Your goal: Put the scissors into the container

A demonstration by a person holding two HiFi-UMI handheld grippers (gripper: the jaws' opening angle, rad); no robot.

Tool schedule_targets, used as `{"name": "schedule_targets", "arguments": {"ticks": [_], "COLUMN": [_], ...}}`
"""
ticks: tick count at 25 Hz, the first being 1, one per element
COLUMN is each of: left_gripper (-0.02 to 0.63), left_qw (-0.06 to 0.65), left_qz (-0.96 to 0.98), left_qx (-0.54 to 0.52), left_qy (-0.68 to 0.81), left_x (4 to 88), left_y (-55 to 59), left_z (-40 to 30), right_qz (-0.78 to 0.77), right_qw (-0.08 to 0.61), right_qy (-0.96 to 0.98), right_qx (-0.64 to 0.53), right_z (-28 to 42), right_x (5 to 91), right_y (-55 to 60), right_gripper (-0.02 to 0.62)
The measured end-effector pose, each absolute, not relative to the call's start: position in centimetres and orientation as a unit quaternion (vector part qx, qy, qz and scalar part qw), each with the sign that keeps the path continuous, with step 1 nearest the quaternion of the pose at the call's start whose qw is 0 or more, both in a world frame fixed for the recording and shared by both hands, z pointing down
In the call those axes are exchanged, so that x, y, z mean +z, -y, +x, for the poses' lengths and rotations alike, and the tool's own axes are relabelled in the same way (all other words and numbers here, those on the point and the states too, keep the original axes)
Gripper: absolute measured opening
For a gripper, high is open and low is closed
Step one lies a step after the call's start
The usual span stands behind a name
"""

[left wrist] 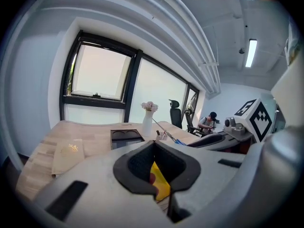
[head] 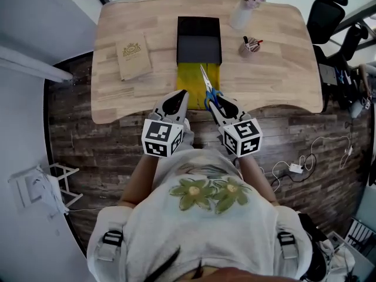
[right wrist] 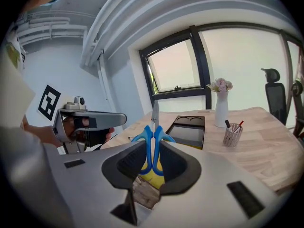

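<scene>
Scissors [head: 209,89] with blue handles point away from me over a yellow mat [head: 191,78] at the desk's near edge. My right gripper [head: 218,103] is shut on the scissors [right wrist: 154,127], its pads pressing the handles and the blade sticking out ahead. The black container [head: 199,40] lies open just beyond the mat, at mid desk; it also shows ahead as a dark tray [right wrist: 187,129] in the right gripper view. My left gripper [head: 178,98] hovers beside the right one, shut with nothing in it. From the left gripper [left wrist: 154,144], the container [left wrist: 126,137] is straight ahead.
A tan booklet [head: 133,54] lies left of the container. A white vase with flowers [head: 242,10] and a mesh pen cup [head: 251,44] stand to its right. Office chairs [head: 326,10] and floor cables [head: 294,166] are right of the desk [head: 282,75].
</scene>
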State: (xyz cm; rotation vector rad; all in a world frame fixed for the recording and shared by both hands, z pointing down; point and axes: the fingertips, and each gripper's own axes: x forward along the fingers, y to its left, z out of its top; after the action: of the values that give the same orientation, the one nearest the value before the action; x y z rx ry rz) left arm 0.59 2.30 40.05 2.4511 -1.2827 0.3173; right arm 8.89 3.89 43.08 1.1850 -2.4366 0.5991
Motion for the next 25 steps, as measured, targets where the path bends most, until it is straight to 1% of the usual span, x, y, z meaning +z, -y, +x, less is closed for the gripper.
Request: {"name": "schedule_targets", "arguments": {"ticks": [8,17,25], "left_gripper": [0.006,0.006,0.006], "left_qw": [0.167,0.178,0.191], "left_qz": [0.875,0.877,0.878], "left_qx": [0.11,0.119,0.123], "left_qy": [0.441,0.43,0.422], "left_x": [40.0,41.8,43.0], "left_y": [1.7,4.6,5.3], "left_z": [-0.5,-2.1,-2.5], "right_qz": [0.438,0.443,0.443], "right_qw": [0.199,0.209,0.234], "right_qy": [0.848,0.842,0.834], "right_qx": [0.222,0.225,0.231], "right_z": [8.1,6.8,7.0], "right_x": [45.2,46.4,48.2], "right_y": [-0.7,1.4,1.8], "right_gripper": [0.087,0.087,0.087]}}
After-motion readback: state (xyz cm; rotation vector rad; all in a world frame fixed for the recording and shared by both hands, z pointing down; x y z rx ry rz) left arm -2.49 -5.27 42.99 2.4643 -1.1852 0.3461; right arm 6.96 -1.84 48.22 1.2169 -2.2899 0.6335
